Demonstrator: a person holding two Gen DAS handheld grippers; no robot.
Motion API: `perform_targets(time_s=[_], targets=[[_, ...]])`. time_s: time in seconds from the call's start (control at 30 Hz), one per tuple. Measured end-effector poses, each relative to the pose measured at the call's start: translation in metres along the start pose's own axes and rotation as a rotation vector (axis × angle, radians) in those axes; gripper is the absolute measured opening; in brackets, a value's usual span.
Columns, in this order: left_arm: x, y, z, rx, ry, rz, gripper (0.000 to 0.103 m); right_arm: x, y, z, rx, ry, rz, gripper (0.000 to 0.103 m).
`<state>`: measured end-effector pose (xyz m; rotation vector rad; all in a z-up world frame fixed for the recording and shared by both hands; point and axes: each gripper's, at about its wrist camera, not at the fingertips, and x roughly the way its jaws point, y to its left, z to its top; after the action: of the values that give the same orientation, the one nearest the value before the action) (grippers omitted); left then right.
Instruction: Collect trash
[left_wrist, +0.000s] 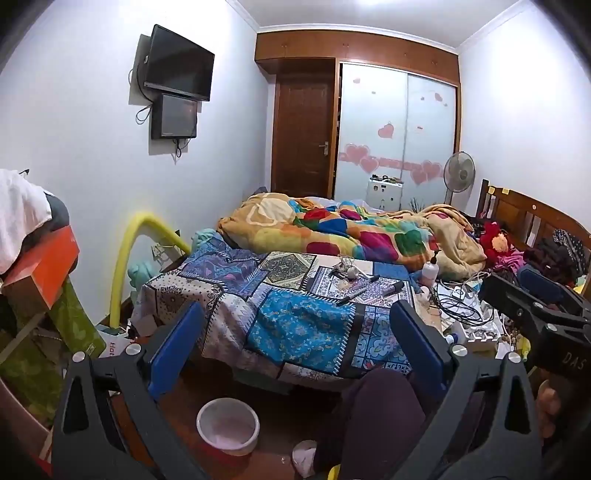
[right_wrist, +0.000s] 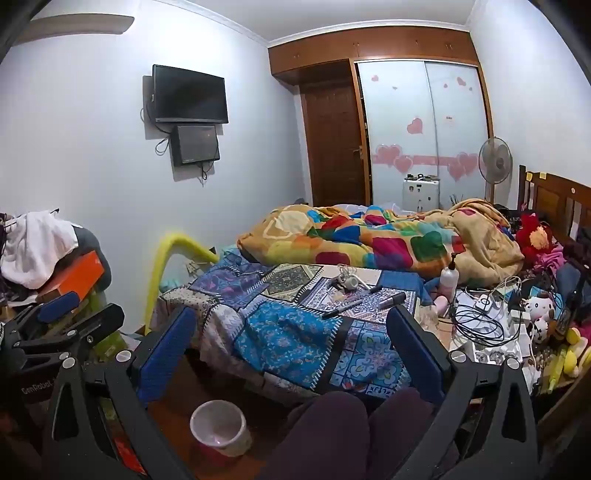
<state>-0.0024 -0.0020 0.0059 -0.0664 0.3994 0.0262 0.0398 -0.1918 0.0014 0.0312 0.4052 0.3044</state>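
A cluttered bedroom, seen from a seated person's lap. Judging by the empty grippers, no trash has been picked up yet and the collecting is only about to start.

The bed (right_wrist: 388, 240) fills the middle, its far half under a bright heart-patterned quilt (right_wrist: 369, 236), its near half under a blue patchwork cover (right_wrist: 295, 332). On the patchwork lie small loose things: a crumpled whitish scrap (right_wrist: 347, 282), markers (right_wrist: 341, 308) and a microphone (right_wrist: 391, 300). Which of these counts as trash cannot be told.

The left gripper (left_wrist: 295, 343) and right gripper (right_wrist: 291, 345) both hover with blue fingers spread wide, pinching nothing.

On the floor below, near the person's knees (right_wrist: 332, 424), stands a small lined waste bin (right_wrist: 218, 424), the likely place for trash.

The next move probably calls for reaching forward over the bed edge to the small items. To the right, tangled cables (right_wrist: 476, 321), a pump bottle (right_wrist: 448, 278) and plush toys (right_wrist: 539, 310) crowd the bed and could snag a finger.
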Motion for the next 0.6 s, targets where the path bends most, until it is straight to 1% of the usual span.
perform_targets(time_s=[0.6], targets=[[-0.0014,-0.0054,-0.0030,0.011,-0.009,-0.003,0.102,-0.0052,0.0084,0.0049,0.002,-0.003,0.005,0.103]])
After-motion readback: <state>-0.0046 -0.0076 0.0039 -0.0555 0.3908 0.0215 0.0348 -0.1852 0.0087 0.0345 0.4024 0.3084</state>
